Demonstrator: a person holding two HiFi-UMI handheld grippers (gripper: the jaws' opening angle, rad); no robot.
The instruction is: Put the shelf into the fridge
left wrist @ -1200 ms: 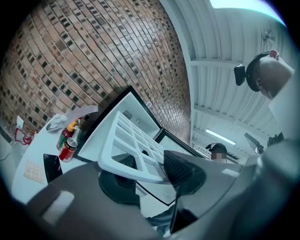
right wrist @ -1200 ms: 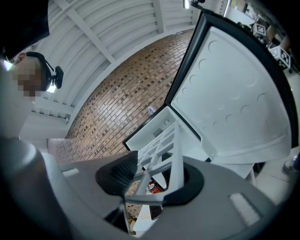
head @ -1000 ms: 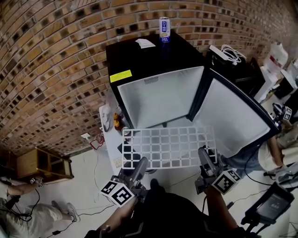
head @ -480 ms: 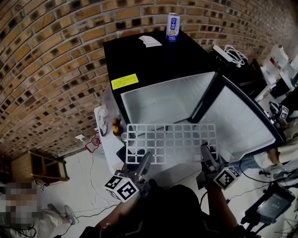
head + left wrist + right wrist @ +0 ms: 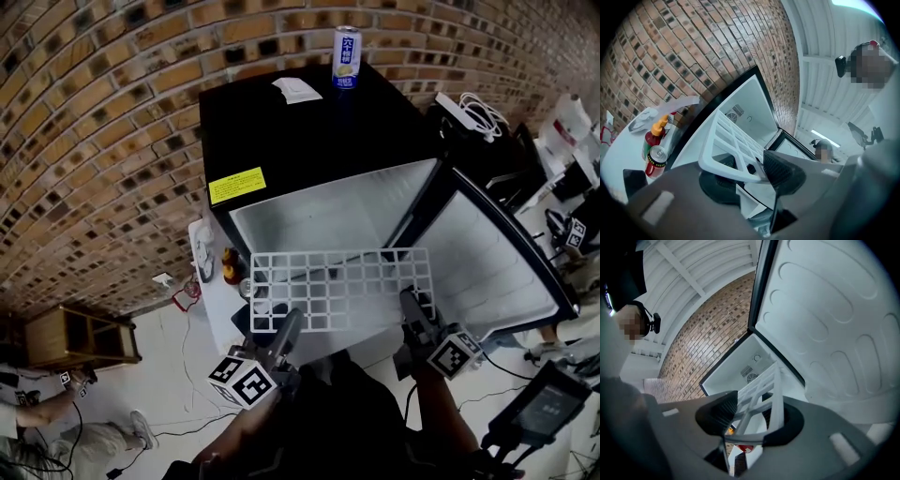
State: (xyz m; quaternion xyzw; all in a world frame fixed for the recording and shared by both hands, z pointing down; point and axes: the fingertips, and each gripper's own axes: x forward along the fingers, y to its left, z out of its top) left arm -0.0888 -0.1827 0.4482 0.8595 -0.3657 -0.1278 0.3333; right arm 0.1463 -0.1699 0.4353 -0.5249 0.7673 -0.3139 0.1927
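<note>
A white grid shelf (image 5: 337, 289) hangs level in front of the black fridge (image 5: 309, 141), its far edge at the lower lip of the white cavity (image 5: 328, 217). My left gripper (image 5: 284, 331) is shut on the shelf's near left corner, my right gripper (image 5: 413, 307) on its near right corner. In the left gripper view the shelf (image 5: 733, 138) runs from my left gripper (image 5: 751, 169) toward the open cavity. The right gripper view has the shelf's (image 5: 761, 387) edge bar clamped in my right gripper (image 5: 749, 423). The fridge door (image 5: 487, 253) stands open to the right.
On the fridge top stand a drink can (image 5: 346, 56) and a white card (image 5: 297, 90). A small white table (image 5: 217, 309) left of the fridge carries a sauce bottle (image 5: 652, 136) and a can (image 5: 656, 160). A power strip (image 5: 464, 111) lies back right, a wooden cabinet (image 5: 80, 336) at left.
Both grippers have carried the shelf toward the fridge; its far edge now reaches the cavity's lower lip. The grip on both corners is unchanged.
</note>
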